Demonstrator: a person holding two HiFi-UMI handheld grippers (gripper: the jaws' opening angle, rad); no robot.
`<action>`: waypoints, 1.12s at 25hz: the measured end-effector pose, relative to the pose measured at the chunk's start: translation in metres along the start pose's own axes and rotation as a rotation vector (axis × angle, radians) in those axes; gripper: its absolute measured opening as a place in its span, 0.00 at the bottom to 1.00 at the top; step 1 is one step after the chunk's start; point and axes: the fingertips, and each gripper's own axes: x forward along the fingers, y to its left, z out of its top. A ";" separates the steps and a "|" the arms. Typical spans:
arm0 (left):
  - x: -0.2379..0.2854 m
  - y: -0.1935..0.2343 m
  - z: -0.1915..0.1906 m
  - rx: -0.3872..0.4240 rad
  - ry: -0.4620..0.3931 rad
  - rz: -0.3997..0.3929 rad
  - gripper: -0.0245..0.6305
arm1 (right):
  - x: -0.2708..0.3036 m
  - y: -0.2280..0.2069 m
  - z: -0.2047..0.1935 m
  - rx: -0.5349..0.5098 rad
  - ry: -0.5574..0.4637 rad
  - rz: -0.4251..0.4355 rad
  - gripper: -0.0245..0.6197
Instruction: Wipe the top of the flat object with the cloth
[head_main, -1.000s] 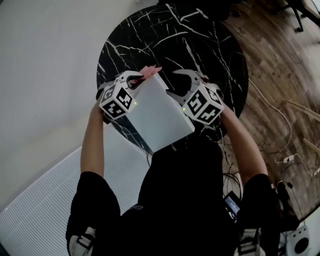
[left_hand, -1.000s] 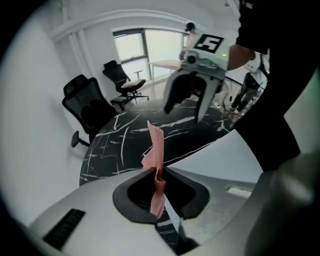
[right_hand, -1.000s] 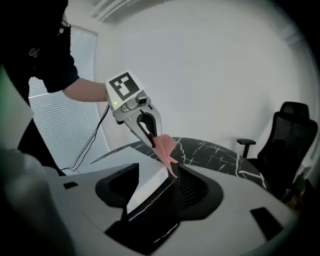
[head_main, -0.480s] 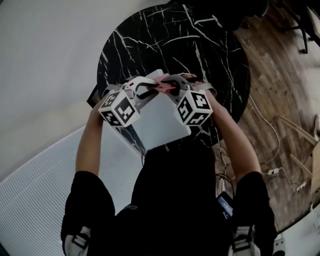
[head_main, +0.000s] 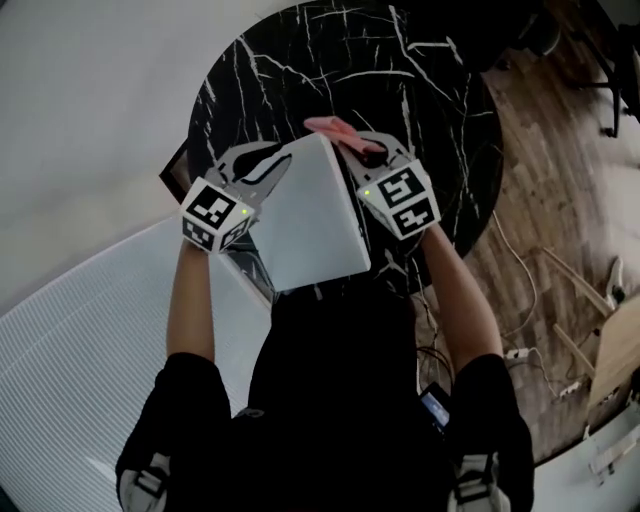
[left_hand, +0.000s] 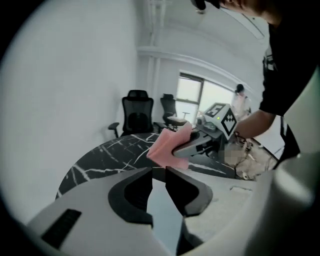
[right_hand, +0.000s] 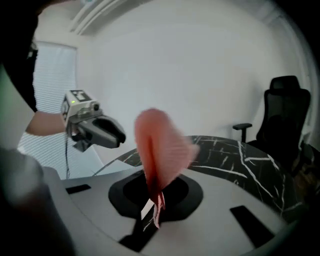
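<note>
**Cloth gripped, wipe yet to begin**

At mid-frame you hold the flat white object (head_main: 310, 215), its left edge pinched in your left gripper (head_main: 274, 166). Just beyond, your right gripper (head_main: 366, 150) has just been closing its jaws and clamps the pink cloth (head_main: 330, 127) beside the object's far corner, above the black marble table (head_main: 300, 60). The top face appears unwiped; the whole pass looks still to be done.

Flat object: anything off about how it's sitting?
The white flat object isn't lying square on the table: it overhangs the near edge, clamped at one edge in the left gripper. The right gripper has just been closing its jaws on the pink cloth, beyond the object's far corner.
</note>
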 end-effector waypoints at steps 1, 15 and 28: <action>-0.002 0.006 -0.009 -0.055 0.001 0.066 0.15 | 0.001 -0.012 -0.005 0.044 0.012 -0.054 0.05; -0.007 -0.007 -0.118 -0.603 0.072 0.392 0.04 | 0.046 -0.005 -0.066 0.088 0.190 -0.101 0.05; 0.007 -0.023 -0.141 -0.664 0.086 0.364 0.04 | 0.047 0.017 -0.093 0.165 0.177 -0.063 0.05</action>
